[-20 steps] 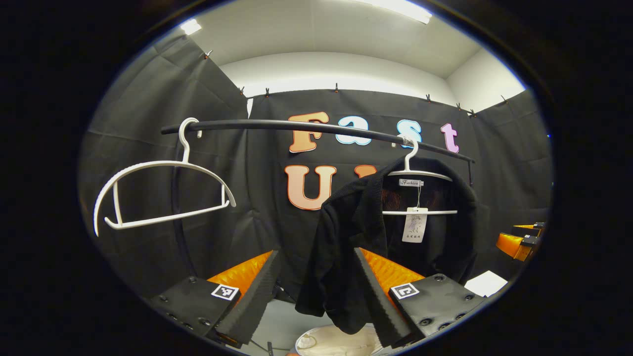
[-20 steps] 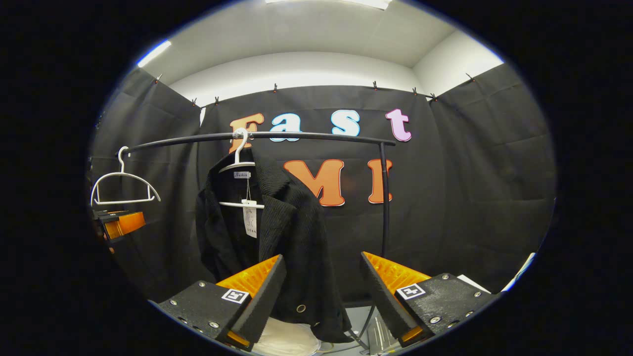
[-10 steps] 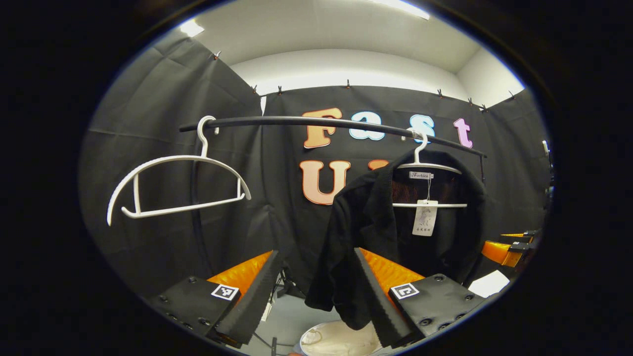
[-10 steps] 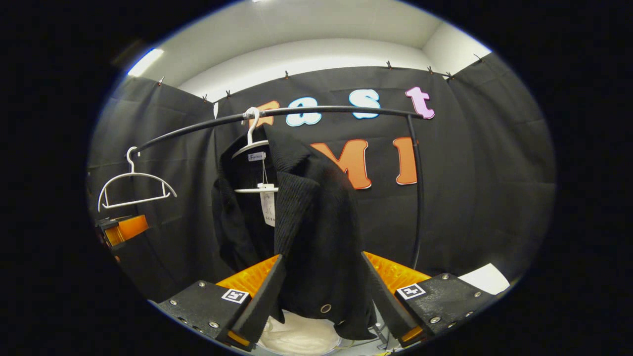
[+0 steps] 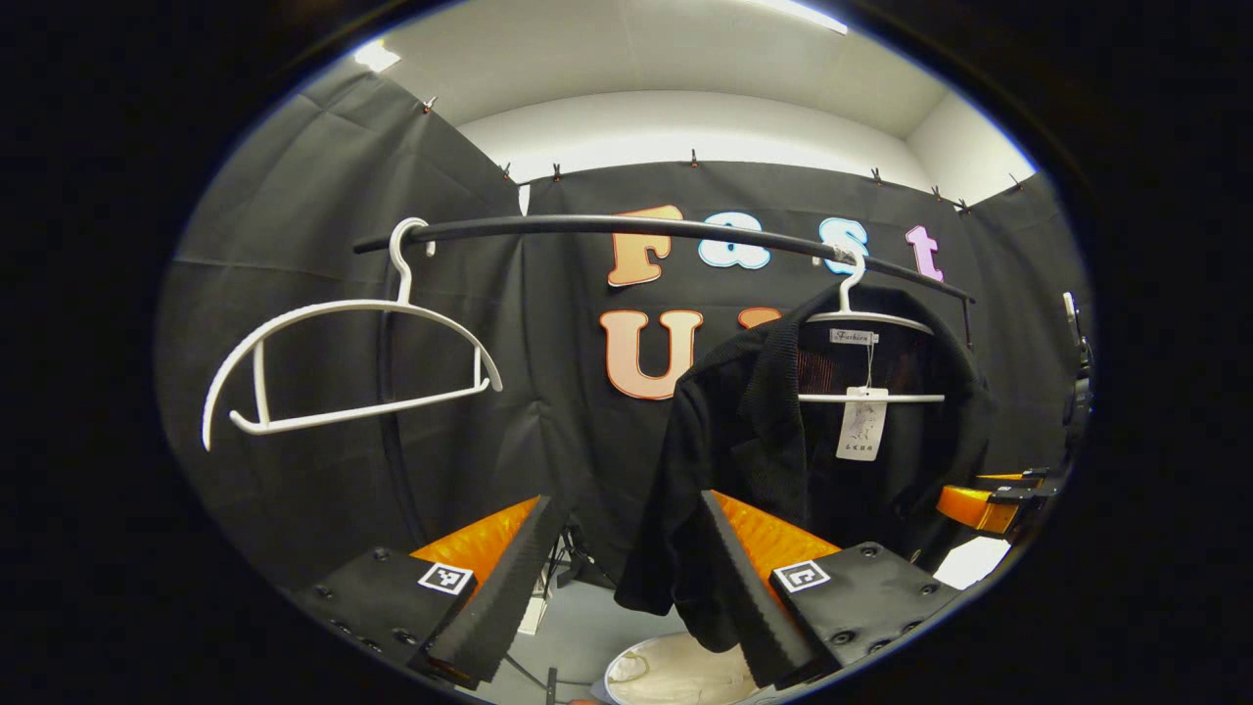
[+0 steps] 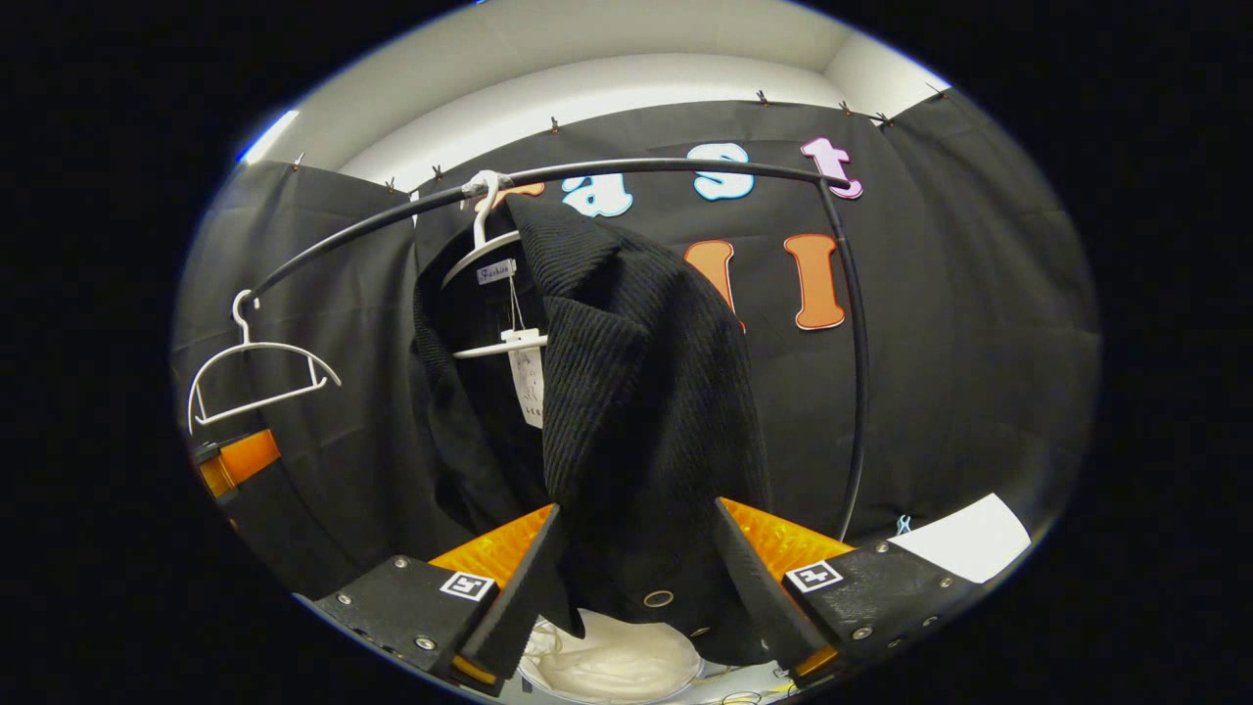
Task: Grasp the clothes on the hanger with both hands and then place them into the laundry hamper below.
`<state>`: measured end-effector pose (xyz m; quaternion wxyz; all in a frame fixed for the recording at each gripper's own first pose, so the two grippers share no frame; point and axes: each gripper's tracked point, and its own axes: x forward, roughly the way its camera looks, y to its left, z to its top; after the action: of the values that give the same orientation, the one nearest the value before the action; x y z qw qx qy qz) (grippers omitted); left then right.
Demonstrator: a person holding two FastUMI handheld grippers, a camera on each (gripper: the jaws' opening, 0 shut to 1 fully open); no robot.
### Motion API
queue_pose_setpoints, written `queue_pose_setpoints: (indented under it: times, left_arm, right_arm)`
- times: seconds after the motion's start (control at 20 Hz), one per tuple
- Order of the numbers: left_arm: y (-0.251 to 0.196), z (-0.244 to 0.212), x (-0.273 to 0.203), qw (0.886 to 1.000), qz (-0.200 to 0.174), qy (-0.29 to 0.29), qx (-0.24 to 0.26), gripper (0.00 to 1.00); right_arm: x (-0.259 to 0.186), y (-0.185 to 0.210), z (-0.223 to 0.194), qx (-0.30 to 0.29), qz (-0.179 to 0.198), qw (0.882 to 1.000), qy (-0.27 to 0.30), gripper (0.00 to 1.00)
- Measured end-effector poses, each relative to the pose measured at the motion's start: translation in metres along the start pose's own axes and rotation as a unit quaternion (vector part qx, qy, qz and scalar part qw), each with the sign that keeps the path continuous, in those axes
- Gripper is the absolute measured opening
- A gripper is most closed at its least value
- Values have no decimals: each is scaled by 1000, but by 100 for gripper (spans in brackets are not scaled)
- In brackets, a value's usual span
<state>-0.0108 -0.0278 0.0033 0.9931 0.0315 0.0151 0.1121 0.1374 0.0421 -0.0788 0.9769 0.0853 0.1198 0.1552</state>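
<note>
Jacket (image 6: 626, 392) hem btwn spread right hand-held gripper (image 6: 636, 578) fingers.

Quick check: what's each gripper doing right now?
Left gripper: open, holding nothing, near the black jacket.
Right gripper: open, fingers either side of the jacket's front panel, not clamped.

Black cloth walls (image 5: 323, 196) clipped along the top edge, white wall (image 5: 685, 122) and white ceiling (image 5: 626, 49) above. Ceiling light strips at 11 o'clock (image 5: 377, 56) and 1 o'clock. Black curved rail (image 6: 646, 171) spans the booth (upright post at 3 o'clock in right gripper view). Grey floor (image 5: 578, 636) at 6 o'clock.
</note>
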Motion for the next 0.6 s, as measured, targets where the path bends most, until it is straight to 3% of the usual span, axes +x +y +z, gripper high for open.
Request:
queue_pose_setpoints:
  times: [0.25, 0.6]
  left_arm:
    - [-1, -7, 26, 1000, -27, 4, 5, 96]
    - [-27, -26, 71, 995, -97, 9, 3, 94]
  right_arm:
    - [23, 7, -2, 25, -17, 1000, 3, 93]
    - [38, -10, 2, 18, -87, 996, -16, 93]
